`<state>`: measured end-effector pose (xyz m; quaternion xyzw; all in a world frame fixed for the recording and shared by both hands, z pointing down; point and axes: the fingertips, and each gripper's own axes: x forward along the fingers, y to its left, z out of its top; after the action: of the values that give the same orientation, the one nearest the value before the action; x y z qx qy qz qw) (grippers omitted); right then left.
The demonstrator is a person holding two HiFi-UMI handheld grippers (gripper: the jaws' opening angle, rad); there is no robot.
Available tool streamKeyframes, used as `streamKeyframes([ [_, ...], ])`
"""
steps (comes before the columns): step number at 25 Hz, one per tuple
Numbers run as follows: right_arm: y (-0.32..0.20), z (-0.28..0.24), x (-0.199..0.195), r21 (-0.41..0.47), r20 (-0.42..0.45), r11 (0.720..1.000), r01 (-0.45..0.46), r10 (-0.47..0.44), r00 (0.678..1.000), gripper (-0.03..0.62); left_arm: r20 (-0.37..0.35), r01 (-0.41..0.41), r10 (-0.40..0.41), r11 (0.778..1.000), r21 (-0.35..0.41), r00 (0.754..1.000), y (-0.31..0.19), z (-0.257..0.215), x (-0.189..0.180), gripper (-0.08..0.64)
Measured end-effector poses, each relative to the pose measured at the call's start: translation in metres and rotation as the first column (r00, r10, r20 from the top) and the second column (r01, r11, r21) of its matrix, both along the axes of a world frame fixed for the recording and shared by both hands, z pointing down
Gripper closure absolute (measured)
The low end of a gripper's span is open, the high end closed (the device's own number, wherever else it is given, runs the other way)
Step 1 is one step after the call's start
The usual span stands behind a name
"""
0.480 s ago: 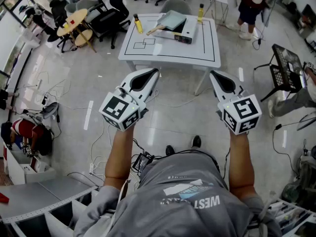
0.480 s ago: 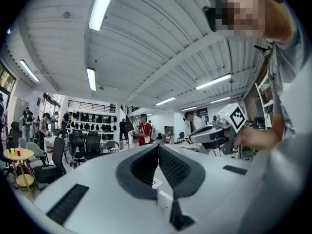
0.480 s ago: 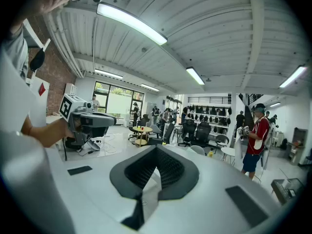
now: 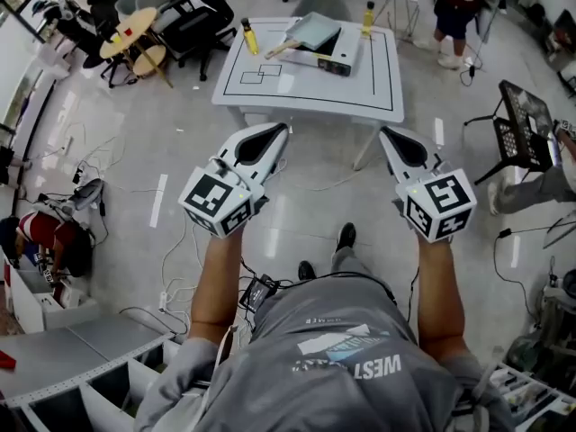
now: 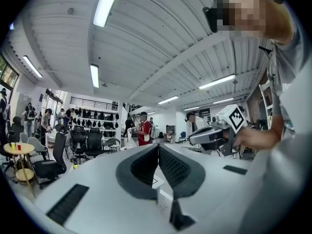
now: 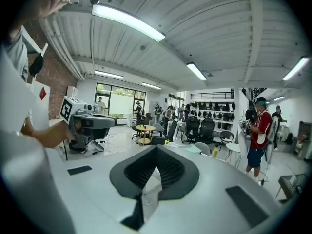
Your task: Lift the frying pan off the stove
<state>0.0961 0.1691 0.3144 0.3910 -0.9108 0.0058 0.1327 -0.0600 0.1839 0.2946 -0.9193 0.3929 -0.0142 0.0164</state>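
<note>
Head view: A person in a grey T-shirt (image 4: 346, 358) stands on a tiled floor (image 4: 117, 151), the left claw (image 4: 277, 133) and right claw (image 4: 390, 135) held out side by side at arm's length, both well short of a white counter (image 4: 364, 84). The pan (image 4: 312, 34), square and grey-blue with a wooden handle, sits on the white stove (image 4: 331, 61) near the counter's far edge. A yellow bottle (image 4: 248, 39) stands to the stove's left and a second bottle (image 4: 367, 18) at the far right corner. Black outlines (image 4: 261, 76) are marked on the counter top. Office chairs (image 4: 193, 21) and a round table (image 4: 130, 39) crowd the floor beyond, to the left.

Left gripper view: The left claw is closed tight, its ribbed pads (image 5: 170, 165) pressed together with nothing between them. It points across an open workshop under strip lights (image 5: 108, 3). The right claw shows at the right, gripped by a hand (image 5: 256, 138). A bystander in a red shirt (image 5: 145, 131) stands far off.

Right gripper view: The right claw is likewise fully closed and empty. The left claw shows at the left, and a person in a red top (image 6: 259, 130) stands at the right.
</note>
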Motion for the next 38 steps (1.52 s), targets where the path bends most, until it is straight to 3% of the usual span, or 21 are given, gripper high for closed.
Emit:
streamKeyframes([
  [5,-0.041,0.006,-0.007,-0.023,0.070,0.999,0.047,-0.045,0.997,0.577,0.016,0.051,-0.050,0.998,-0.033,0.999,-0.029,0.010,-0.007,0.560],
  [21,-0.181,0.031,0.004,-0.068,0.103,0.982,0.176,-0.169,0.980,0.569,0.046,0.196,-0.193,0.978,-0.077,0.980,-0.142,0.023,0.008,0.560],
  [31,-0.233,0.033,0.008,-0.066,0.134,0.960,0.270,-0.260,0.956,0.568,0.073,0.287,-0.282,0.954,-0.080,0.957,-0.181,0.025,0.020,0.560],
  [38,-0.257,0.039,0.021,-0.072,0.152,0.954,0.291,-0.278,0.948,0.568,0.094,0.302,-0.294,0.949,-0.087,0.951,-0.202,0.029,0.035,0.560],
])
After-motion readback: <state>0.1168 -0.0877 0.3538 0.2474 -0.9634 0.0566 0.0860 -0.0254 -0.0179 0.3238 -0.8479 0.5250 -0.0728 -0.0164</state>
